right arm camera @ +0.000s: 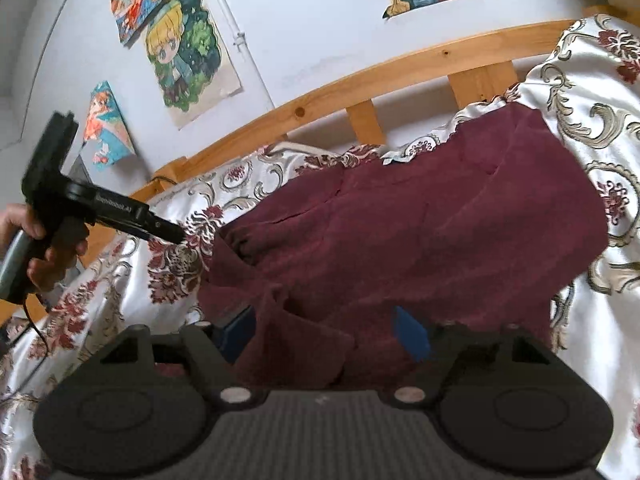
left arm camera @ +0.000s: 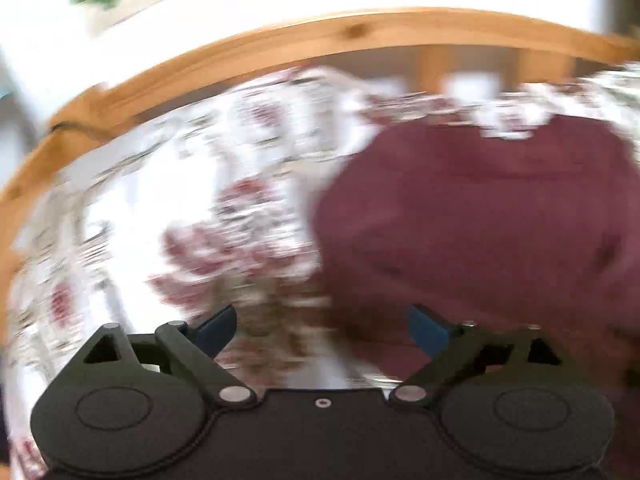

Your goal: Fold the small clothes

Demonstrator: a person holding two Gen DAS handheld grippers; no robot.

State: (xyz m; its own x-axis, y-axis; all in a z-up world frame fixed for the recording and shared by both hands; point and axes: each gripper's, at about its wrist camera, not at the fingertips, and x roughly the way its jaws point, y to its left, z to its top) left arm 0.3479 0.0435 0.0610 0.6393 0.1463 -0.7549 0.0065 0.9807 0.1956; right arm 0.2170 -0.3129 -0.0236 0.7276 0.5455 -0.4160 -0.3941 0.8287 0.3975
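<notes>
A dark maroon garment (right arm camera: pixel 400 220) lies spread on a white bedspread with red flowers (right arm camera: pixel 592 152). My right gripper (right arm camera: pixel 325 334) sits at its near edge. A raised fold of the cloth lies between the blue pads (right arm camera: pixel 412 338), against the left one and clear of the right one. In the blurred left wrist view the garment (left arm camera: pixel 480 220) fills the right side. There my left gripper (left arm camera: pixel 323 330) stands open over the garment's left edge and the bedspread (left arm camera: pixel 160 200), with nothing held. The right wrist view shows that left gripper (right arm camera: pixel 178 235) side on, in a hand (right arm camera: pixel 40 248), close to a sleeve end.
A wooden bed rail (right arm camera: pixel 360 76) with slats runs behind the bedspread, blurred in the left wrist view (left arm camera: pixel 280 44). Cartoon posters (right arm camera: pixel 184 52) hang on the white wall above it. A thin dark cable (right arm camera: pixel 36 328) trails over the bedspread at the left.
</notes>
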